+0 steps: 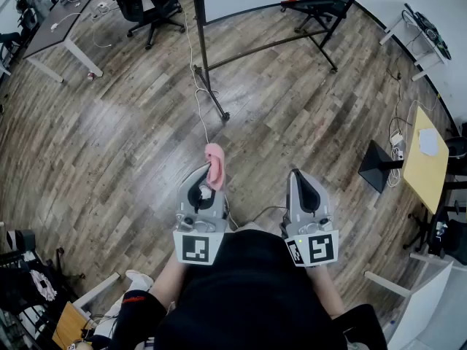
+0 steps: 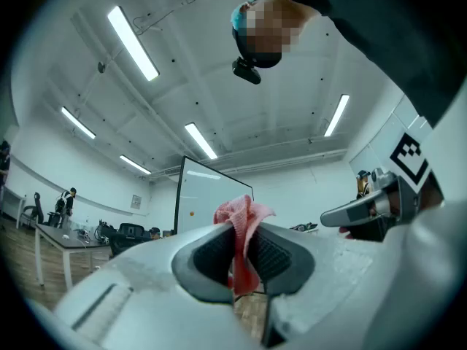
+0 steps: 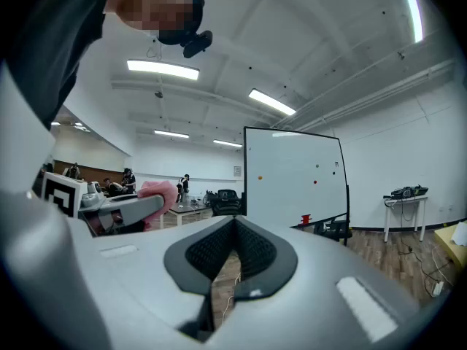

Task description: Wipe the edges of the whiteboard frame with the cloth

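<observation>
A pink cloth [image 1: 214,165] is pinched in my left gripper [image 1: 211,175], which is shut on it; the cloth [image 2: 241,239] sticks up between the dark pads in the left gripper view. My right gripper [image 1: 296,175] is shut and holds nothing; its pads [image 3: 252,254] meet in the right gripper view. The whiteboard [image 3: 295,178], black-framed on a stand, rises ahead, some way off. Its lower edge and stand legs [image 1: 219,108] show at the top of the head view. The left gripper with the cloth [image 3: 157,195] shows at the left of the right gripper view.
Wooden floor lies ahead. An office chair [image 1: 149,6] and a desk [image 1: 58,28] stand far left; a white cable [image 1: 198,93] trails across the floor toward me. A yellow table [image 1: 425,159] and black stand [image 1: 379,168] are at the right. People stand far off [image 3: 128,177].
</observation>
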